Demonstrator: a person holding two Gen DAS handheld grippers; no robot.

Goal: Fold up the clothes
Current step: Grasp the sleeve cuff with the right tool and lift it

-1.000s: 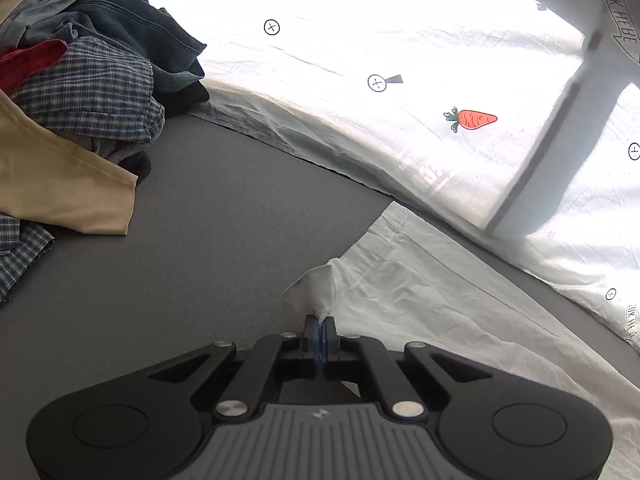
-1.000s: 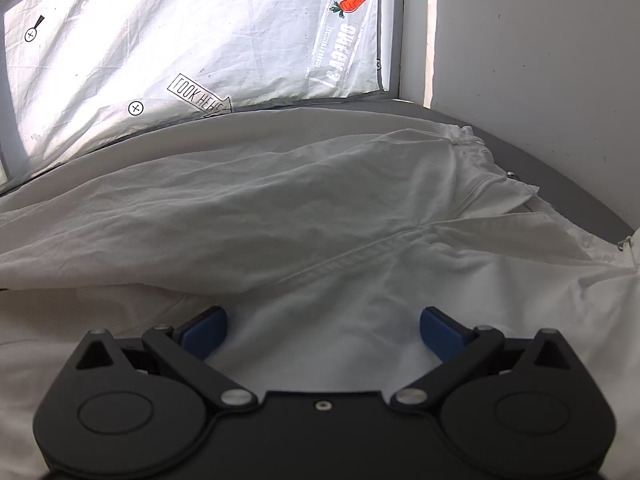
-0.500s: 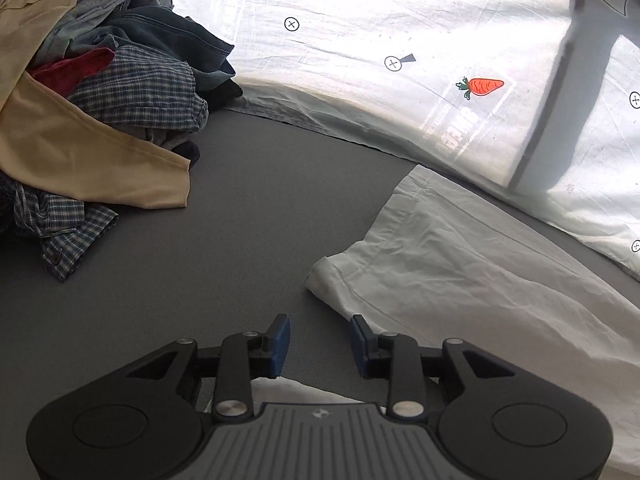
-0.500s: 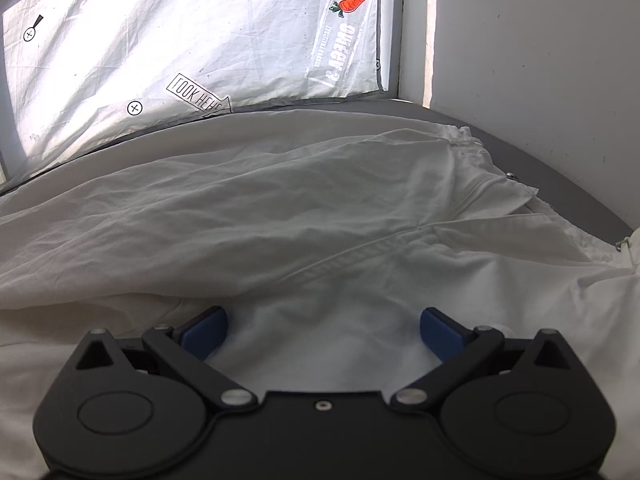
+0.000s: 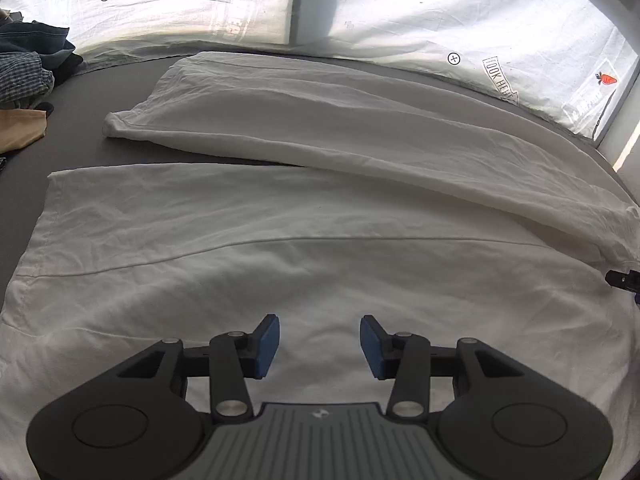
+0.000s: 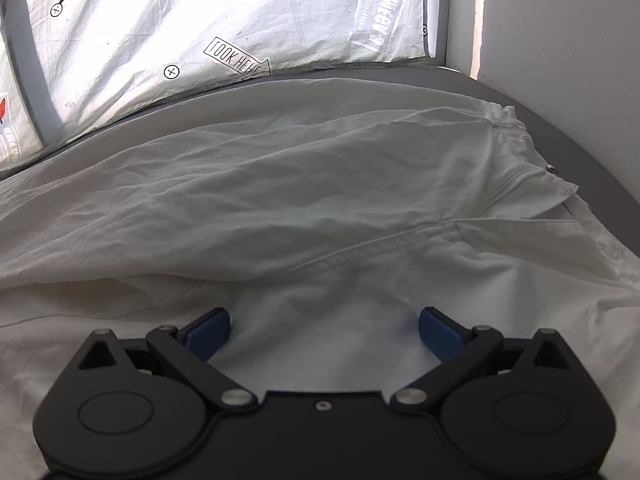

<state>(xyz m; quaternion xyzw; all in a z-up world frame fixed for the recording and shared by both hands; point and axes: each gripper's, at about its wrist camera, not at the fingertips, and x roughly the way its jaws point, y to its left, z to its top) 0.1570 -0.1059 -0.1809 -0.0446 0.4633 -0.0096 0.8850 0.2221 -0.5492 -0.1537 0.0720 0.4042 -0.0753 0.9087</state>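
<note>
White trousers (image 5: 304,240) lie spread on a grey table (image 5: 80,92), both legs stretching away to the left with a gap between them. My left gripper (image 5: 319,346) hovers over the near leg with its jaws opening and nothing between the blue pads. In the right wrist view the same white trousers (image 6: 320,200) fill the frame, with the waistband and a metal button (image 6: 550,167) at the right. My right gripper (image 6: 324,332) stands wide open just above the cloth near the crotch, holding nothing. Its dark edge (image 5: 624,280) shows at the right of the left wrist view.
A pile of other clothes (image 5: 28,72), denim, plaid and tan, sits at the far left of the table. A white printed sheet (image 5: 400,12) with carrots hangs behind. A white wall (image 6: 560,40) stands at the right.
My left gripper let go of the far leg's cuff, opened, and swung right over the near leg. The right gripper has tilted slightly, still open.
</note>
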